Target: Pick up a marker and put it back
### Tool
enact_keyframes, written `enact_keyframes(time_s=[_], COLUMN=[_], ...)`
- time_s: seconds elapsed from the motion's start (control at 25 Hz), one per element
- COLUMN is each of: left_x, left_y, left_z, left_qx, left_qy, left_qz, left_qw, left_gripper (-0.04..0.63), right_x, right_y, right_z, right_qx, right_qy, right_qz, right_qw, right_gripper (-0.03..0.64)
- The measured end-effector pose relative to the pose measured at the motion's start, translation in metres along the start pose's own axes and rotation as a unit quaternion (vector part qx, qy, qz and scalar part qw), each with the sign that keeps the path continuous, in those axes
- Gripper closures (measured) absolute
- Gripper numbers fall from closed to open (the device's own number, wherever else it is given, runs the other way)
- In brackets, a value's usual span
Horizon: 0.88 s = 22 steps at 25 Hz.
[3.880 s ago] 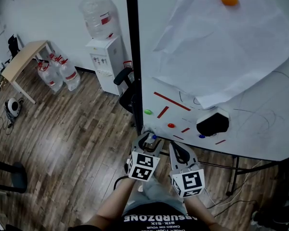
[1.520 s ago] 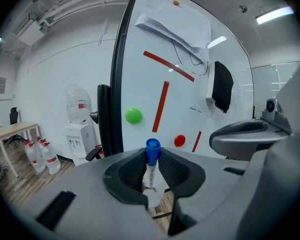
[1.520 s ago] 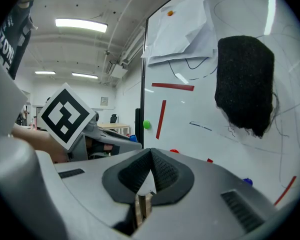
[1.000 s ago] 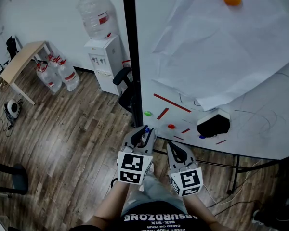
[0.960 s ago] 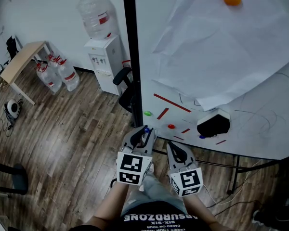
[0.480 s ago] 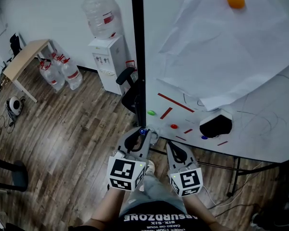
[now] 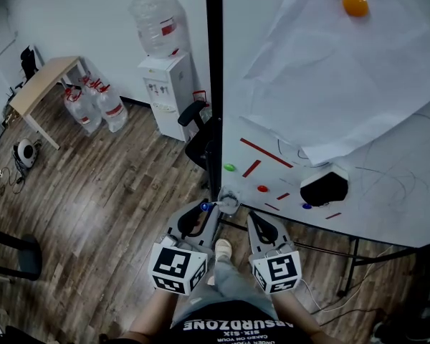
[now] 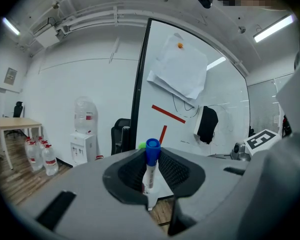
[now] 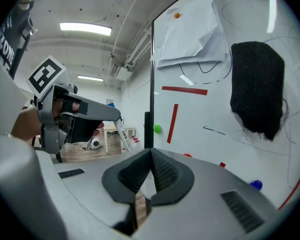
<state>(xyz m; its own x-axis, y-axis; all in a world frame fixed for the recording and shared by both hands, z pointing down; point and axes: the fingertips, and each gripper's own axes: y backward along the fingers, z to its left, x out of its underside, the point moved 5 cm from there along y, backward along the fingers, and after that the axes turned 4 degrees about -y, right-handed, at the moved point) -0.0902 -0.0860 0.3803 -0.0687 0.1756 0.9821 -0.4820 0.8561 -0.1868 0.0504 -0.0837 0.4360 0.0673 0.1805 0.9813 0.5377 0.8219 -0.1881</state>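
Note:
A white marker with a blue cap (image 8: 151, 149) stands upright between the pads of my left gripper (image 8: 151, 160), which is shut on it. In the head view the left gripper (image 7: 206, 211) is low in the middle, just off the whiteboard's (image 7: 387, 192) lower left corner, with the marker's cap (image 7: 203, 206) at its tip. My right gripper (image 7: 256, 219) sits beside it to the right, its jaws shut and nothing between them (image 9: 151, 156). The right gripper view shows the left gripper (image 9: 70, 116) holding the marker (image 9: 125, 137) at the left.
On the whiteboard are a black eraser (image 7: 322, 187), green (image 7: 230, 168), red (image 7: 262, 188), blue (image 7: 307, 206) and orange (image 7: 355, 3) magnets, red strokes and a hanging paper sheet (image 7: 330, 70). A black post (image 7: 214, 84), an office chair (image 7: 199, 131), a water dispenser (image 7: 165, 84) and a table (image 7: 39, 84) stand to the left.
My left gripper has drawn back toward me and to the left, away from the board, with the marker still in it. The right gripper has stayed where it was.

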Motion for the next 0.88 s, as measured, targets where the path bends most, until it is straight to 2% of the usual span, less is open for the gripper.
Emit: enact_keyframes(time_s=[0.4, 0.88], left_x=[0.025, 0.052], left_y=[0.01, 0.007], left_z=[0.002, -0.004], left_qx=[-0.009, -0.014], left_qy=[0.012, 0.008], left_qz=[0.025, 0.05], left_qw=[0.9996, 0.9986], left_gripper=[0.514, 0.514], right_x=[0.006, 0.011], right_y=[-0.001, 0.0], right_z=[0.009, 0.011], right_qx=[-0.021, -0.027], right_qy=[0.002, -0.002], right_qz=[0.004, 0.01], right_qw=[1.0, 1.0], right_gripper=[0.62, 0.62])
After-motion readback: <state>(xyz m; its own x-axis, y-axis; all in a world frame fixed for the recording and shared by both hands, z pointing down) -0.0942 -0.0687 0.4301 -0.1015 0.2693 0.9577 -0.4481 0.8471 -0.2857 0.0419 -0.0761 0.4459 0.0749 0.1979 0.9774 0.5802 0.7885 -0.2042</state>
